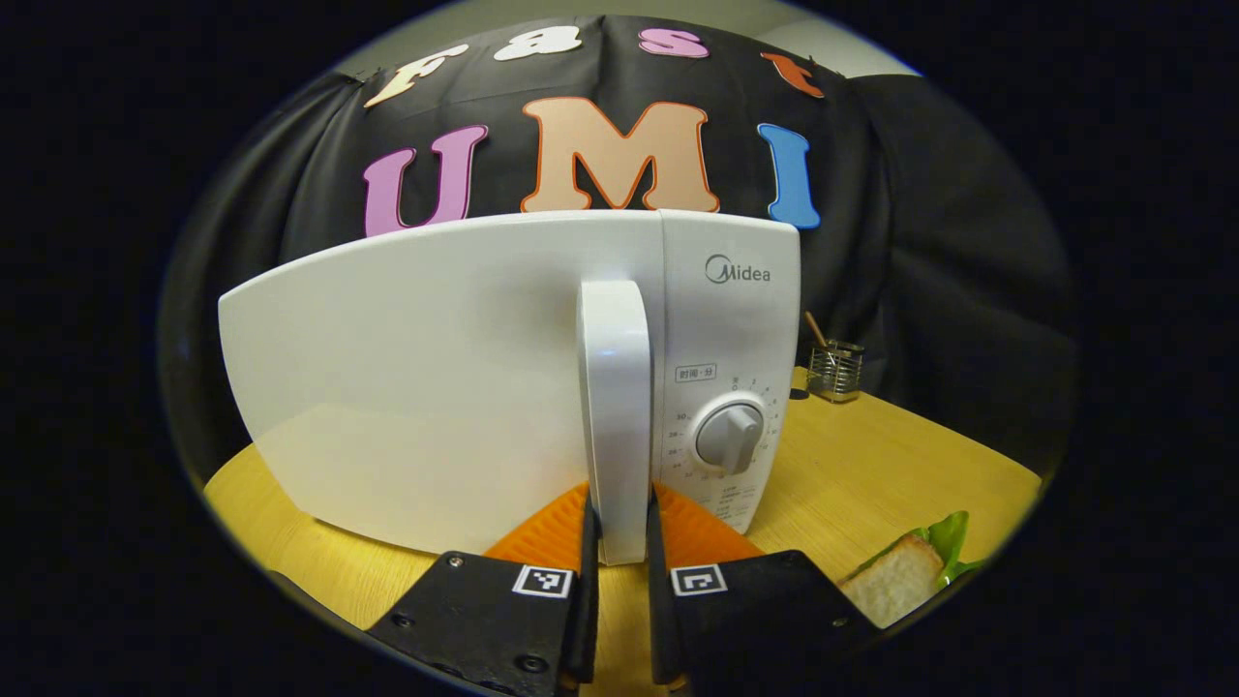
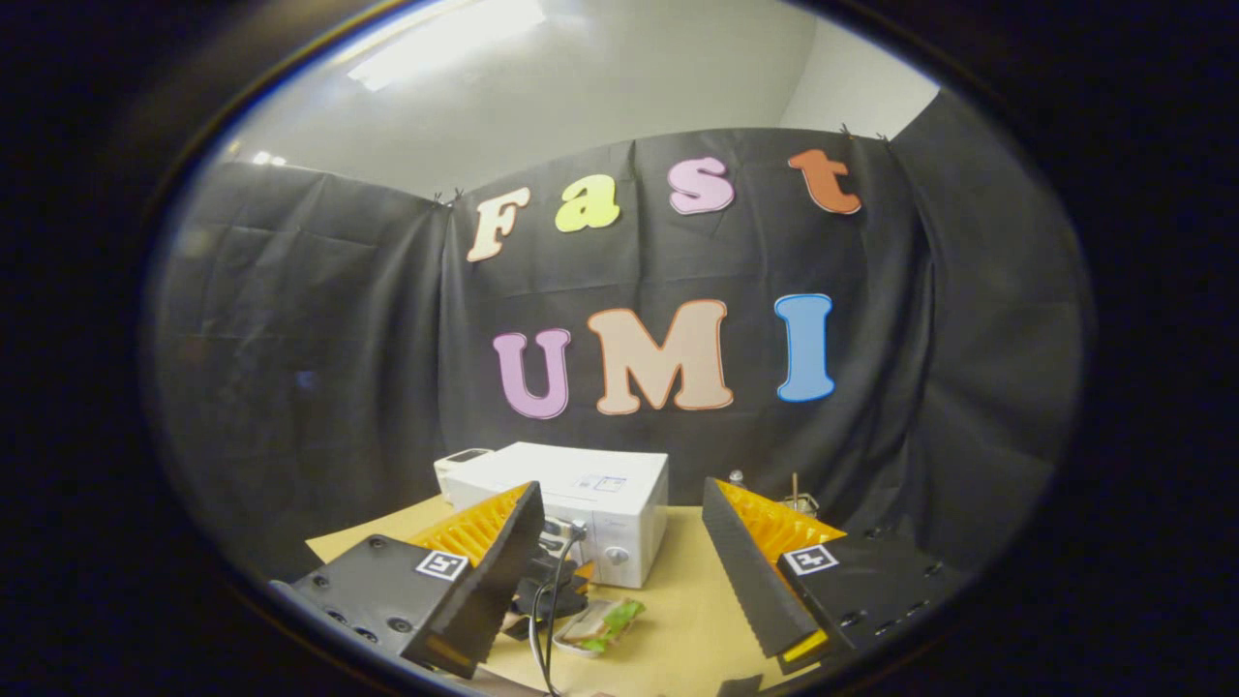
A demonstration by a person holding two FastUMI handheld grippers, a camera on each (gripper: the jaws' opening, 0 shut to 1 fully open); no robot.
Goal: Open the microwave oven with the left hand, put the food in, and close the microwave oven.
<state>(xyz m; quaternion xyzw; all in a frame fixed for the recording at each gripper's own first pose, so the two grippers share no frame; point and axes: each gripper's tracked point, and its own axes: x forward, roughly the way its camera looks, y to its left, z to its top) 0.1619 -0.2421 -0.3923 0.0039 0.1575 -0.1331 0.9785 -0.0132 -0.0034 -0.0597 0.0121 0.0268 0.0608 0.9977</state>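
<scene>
Left claw (image 1: 619, 542) was clamped on the microwave's door handle (image 1: 616, 407), one finger on each side of the bottom end, both pressing on it as far as I could tell. That handle was a tall white bar standing upright, dead ahead of the claw, so its long axis ran straight up and down between the fingers. The microwave (image 1: 465, 368) sat on the wooden worktop (image 1: 871, 465), and its door looked maybe cracked open a bit, though the fisheye bend made that hard to call. The timer knob (image 1: 730, 438) was just right of the handle.

Right claw (image 2: 619, 581) hung well back from everything with its fingers spread wide, holding nothing. From there the microwave (image 2: 581, 503) showed small and far off, with the sandwich (image 2: 600, 621) lying on the worktop in front of it, between the claw and the oven. In the left gripper view the sandwich (image 1: 905, 576) was off to the lower right, bread with some green lettuce poking out.

My guess: the pull would swing the door out toward the left side, since the hinge seemed to be over there. A little metal holder (image 1: 834, 370) stood back right, well out of the way. Nothing seemed to block the door's swing.
</scene>
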